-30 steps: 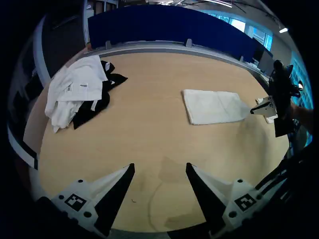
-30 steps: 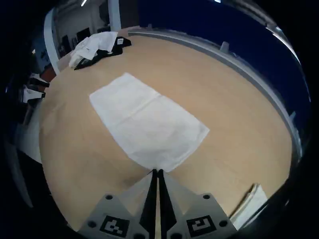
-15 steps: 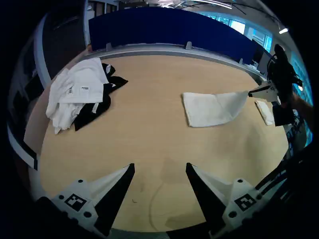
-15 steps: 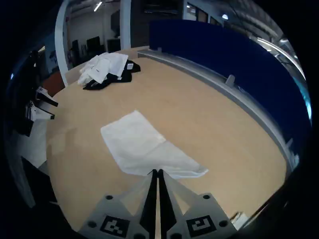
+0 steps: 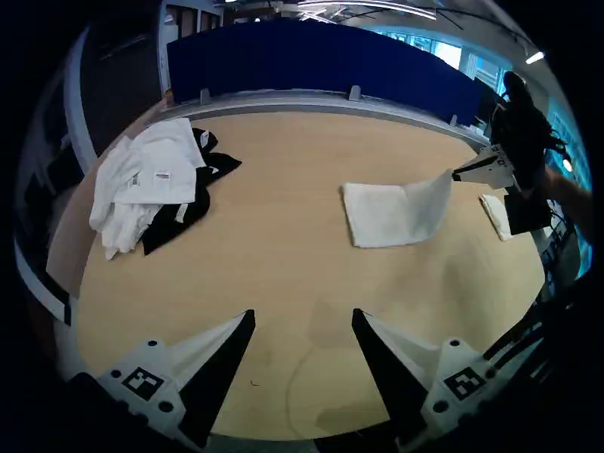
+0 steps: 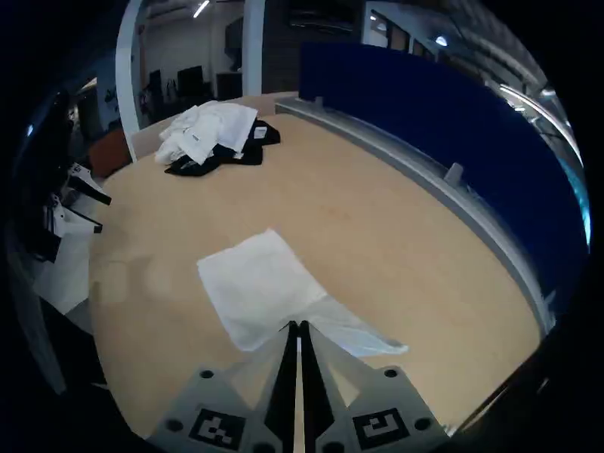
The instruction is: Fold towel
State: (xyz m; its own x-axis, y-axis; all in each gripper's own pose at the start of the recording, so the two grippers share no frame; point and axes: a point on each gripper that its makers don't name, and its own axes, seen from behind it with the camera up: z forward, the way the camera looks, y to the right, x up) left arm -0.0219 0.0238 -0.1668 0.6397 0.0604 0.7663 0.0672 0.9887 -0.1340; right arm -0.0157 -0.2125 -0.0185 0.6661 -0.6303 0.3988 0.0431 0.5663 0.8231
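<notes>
towel (image 6: 253, 283): white, it lay mostly flat near the middle of the table (image 6: 392, 226), with 1 corner raised off the wood and the cloth below that corner sloping up from the flat part.
right gripper (image 6: 297, 326): you had its 2 fingers pressed together on that raised corner, holding it above the table.
left gripper (image 5: 302, 313): you held it low over bare wood, well apart from the towel, its 2 fingers spread wide with nothing between them.
clothes (image 5: 151, 177): a heap of white and black garments sat at the table's far left end in the left gripper view, well apart from the towel.
cloth (image 5: 494, 215): a small folded white piece lay near the table's right edge, just beyond the right gripper.
divider (image 5: 317, 64): a blue panel stood along the table's far edge.
</notes>
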